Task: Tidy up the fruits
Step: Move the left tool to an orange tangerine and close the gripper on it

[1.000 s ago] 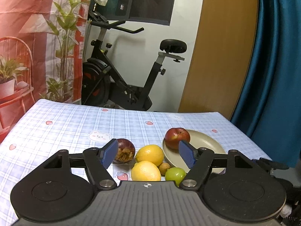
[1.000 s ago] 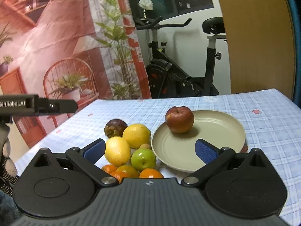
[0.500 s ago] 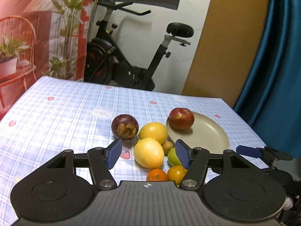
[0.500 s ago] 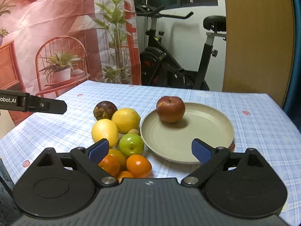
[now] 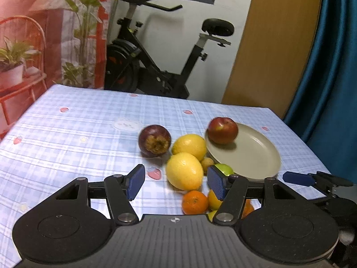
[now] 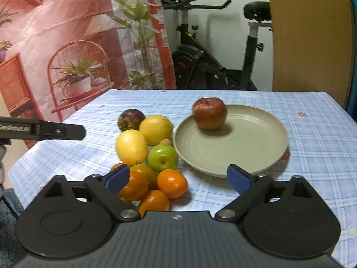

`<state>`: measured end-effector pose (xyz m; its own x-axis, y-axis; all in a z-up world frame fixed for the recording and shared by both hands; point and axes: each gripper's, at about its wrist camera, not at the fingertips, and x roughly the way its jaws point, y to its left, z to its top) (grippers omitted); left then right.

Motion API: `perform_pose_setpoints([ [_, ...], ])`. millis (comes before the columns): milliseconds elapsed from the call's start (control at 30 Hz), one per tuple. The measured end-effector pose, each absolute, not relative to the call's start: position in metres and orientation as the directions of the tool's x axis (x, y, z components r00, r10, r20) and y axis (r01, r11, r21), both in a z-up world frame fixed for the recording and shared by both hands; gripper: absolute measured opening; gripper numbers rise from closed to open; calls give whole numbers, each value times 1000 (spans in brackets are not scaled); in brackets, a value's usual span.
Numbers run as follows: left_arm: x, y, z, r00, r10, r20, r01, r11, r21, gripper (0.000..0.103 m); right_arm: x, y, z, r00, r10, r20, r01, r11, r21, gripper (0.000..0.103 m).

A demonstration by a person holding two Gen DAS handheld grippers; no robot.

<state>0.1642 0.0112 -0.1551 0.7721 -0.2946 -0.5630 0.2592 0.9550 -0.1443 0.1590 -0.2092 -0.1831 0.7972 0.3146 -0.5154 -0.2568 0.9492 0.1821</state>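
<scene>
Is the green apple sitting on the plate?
No, the green apple sits on the tablecloth beside the plate; only the red apple is on it.

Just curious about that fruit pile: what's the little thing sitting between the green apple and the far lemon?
A small tan-brown fruit, wedged between the green apple and the far lemon, beside the plate; the right wrist view shows it best.

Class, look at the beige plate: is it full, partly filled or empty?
Nearly empty. The plate holds only one red apple near its far rim; the lemons, green apple and oranges sit on the tablecloth beside it.
</scene>
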Motion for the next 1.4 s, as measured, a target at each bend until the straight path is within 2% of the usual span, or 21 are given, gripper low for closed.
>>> perform_pose_setpoints([
  [33,162,11,-154,784,-275,-557,247,961,-127,55,157,-205,-182,801,316,-509,-271,949,163,81],
  [67,160,11,-153,797,-249,-551,233,967,-101,54,154,-201,-181,799,333,-501,-299,942,150,72],
  [133,156,9,-152,820,-208,-534,215,975,-50,52,149,-194,-180,786,383,-485,-355,922,152,66],
  [267,158,11,-157,801,-240,-548,238,968,-76,52,147,-179,-183,767,417,-488,-417,902,114,50],
  [333,159,12,-159,796,-242,-555,241,968,-76,49,150,-175,-186,754,433,-494,-432,893,123,45],
  [400,159,13,-161,791,-245,-560,242,967,-81,49,152,-172,-190,744,443,-501,-443,887,127,33],
  [533,160,14,-164,783,-250,-570,243,966,-89,49,157,-170,-194,745,432,-508,-427,894,135,32],
  [800,160,11,-169,757,-272,-594,269,958,-95,49,161,-167,-198,743,423,-519,-421,898,129,41],
  [1133,163,13,-175,720,-304,-624,290,948,-127,49,161,-168,-202,742,422,-522,-416,899,136,40],
  [1400,165,10,-180,694,-340,-635,320,935,-152,49,156,-182,-193,781,421,-461,-381,907,183,40],
])
